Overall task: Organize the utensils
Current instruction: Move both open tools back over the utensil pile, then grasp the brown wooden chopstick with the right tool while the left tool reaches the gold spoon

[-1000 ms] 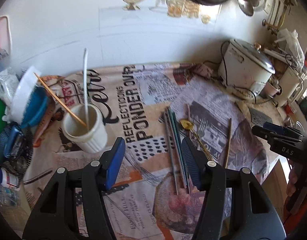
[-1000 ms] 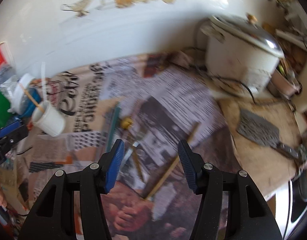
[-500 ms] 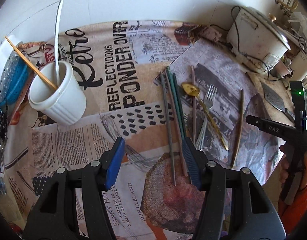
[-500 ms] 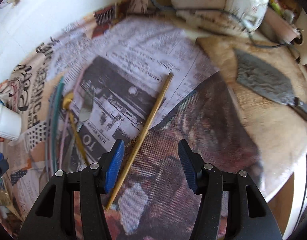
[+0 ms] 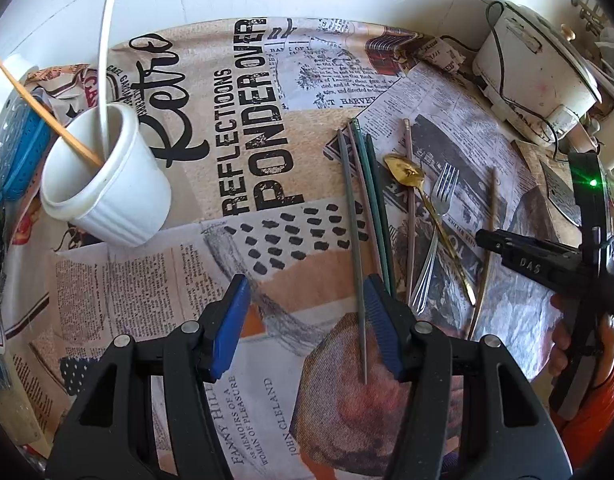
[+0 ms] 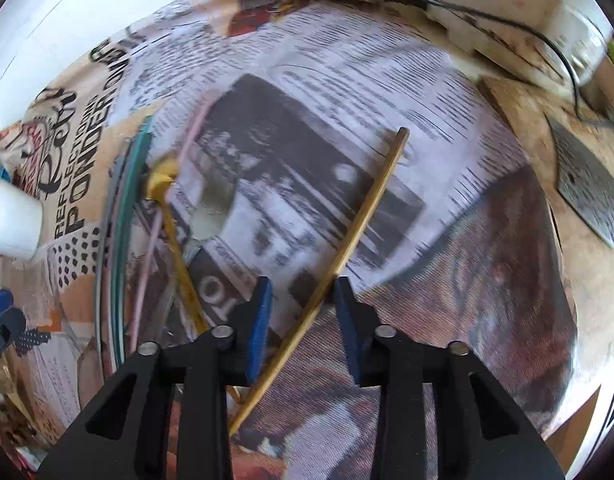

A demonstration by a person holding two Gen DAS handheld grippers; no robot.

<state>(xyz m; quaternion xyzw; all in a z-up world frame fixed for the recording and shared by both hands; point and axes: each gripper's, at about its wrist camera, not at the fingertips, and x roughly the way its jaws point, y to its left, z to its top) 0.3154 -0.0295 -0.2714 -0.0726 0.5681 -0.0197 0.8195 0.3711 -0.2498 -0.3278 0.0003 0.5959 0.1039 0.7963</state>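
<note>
A white ribbed cup [image 5: 107, 184] holds a wooden chopstick [image 5: 47, 118] and a white stick [image 5: 105, 56]. Grey [image 5: 351, 220], green [image 5: 371, 200] and pink [image 5: 409, 208] chopsticks, a gold spoon [image 5: 411, 176] and a silver fork [image 5: 437, 216] lie on the newspaper-print cloth [image 5: 247, 120]. My left gripper [image 5: 307, 320] is open over the cloth, left of the grey chopstick's near end. My right gripper [image 6: 303, 312] is open, its pads on either side of a wooden chopstick [image 6: 359, 220], which also shows in the left wrist view [image 5: 485, 248].
A white rice cooker [image 5: 535, 72] with a black cord stands at the back right. A blue and white strainer [image 5: 11, 152] sits left of the cup. A metal spatula [image 6: 587, 184] lies on the wooden surface at the right. The white wall is behind.
Both grippers have dropped closer to the cloth. The right gripper has come down over the wooden chopstick and its jaws have narrowed around it.
</note>
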